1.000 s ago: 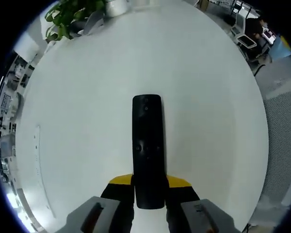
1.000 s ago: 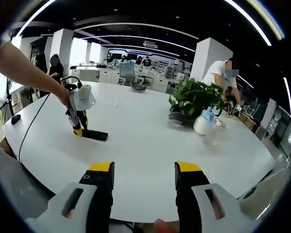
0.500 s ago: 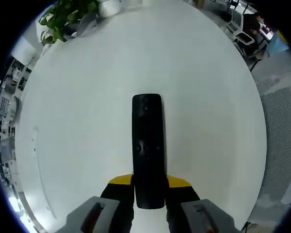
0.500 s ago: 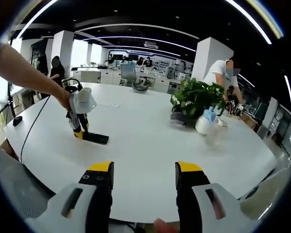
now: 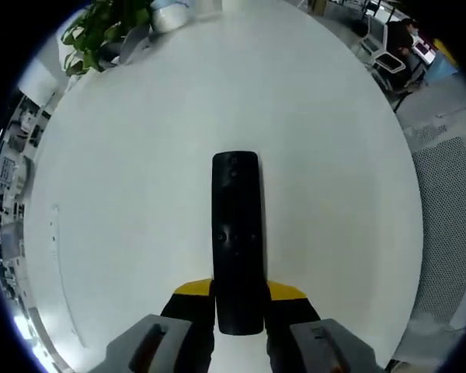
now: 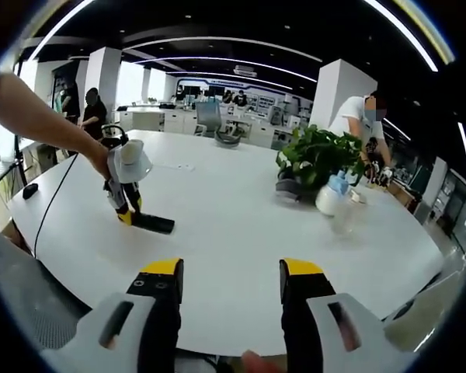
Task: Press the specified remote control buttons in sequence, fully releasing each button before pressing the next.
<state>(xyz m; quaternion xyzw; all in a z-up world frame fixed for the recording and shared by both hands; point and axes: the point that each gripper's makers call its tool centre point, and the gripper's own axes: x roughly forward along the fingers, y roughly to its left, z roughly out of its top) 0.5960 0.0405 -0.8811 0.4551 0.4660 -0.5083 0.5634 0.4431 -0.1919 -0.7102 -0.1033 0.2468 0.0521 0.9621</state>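
Observation:
A long black remote control lies on the round white table, pointing away from me, small buttons on its top face. My left gripper is shut on the remote's near end, yellow-tipped jaws pressed to its two sides. In the right gripper view the same remote lies on the table at the left, with the left gripper held by a person's hand standing over its end. My right gripper hovers above the table's near edge, open, nothing between its jaws.
A potted green plant and a white bottle stand at the table's far right; the plant also appears at the top left of the left gripper view. A cable trails off the table's left. People stand in the office behind.
Both views have shifted slightly with the hands. The left gripper's hold on the remote is unchanged, and the right gripper stays open.

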